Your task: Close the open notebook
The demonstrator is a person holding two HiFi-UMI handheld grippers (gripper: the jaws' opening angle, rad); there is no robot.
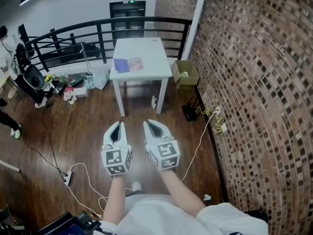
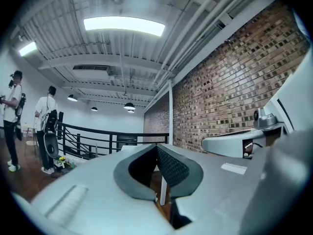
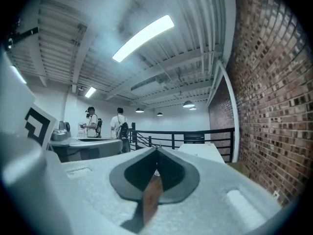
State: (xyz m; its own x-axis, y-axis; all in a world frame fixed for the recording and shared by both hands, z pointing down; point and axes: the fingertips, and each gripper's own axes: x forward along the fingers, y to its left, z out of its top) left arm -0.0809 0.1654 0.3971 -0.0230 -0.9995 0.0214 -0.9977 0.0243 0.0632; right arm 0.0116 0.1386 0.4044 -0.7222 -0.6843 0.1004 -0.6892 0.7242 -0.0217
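Observation:
The open notebook [image 1: 128, 64] lies flat on the left part of a white table [image 1: 146, 53] far ahead of me; one half is purple, the other pinkish. My left gripper [image 1: 118, 123] and right gripper [image 1: 146, 123] hang side by side over the wooden floor, well short of the table, both pointing toward it. In the left gripper view the left gripper [image 2: 156, 146] has its jaw tips touching with nothing between them. The right gripper [image 3: 156, 150] looks the same in the right gripper view: jaws together and empty. The table top [image 3: 201, 153] shows beyond it.
A brick wall [image 1: 254, 82] runs along the right. A cardboard box [image 1: 185, 72] and a black item [image 1: 189, 112] sit by the table's right side. A black railing [image 1: 98, 33] stands behind the table. Cables [image 1: 80, 173] cross the floor; clutter [image 1: 63, 89] lies left. Two people [image 2: 12, 116] stand far off.

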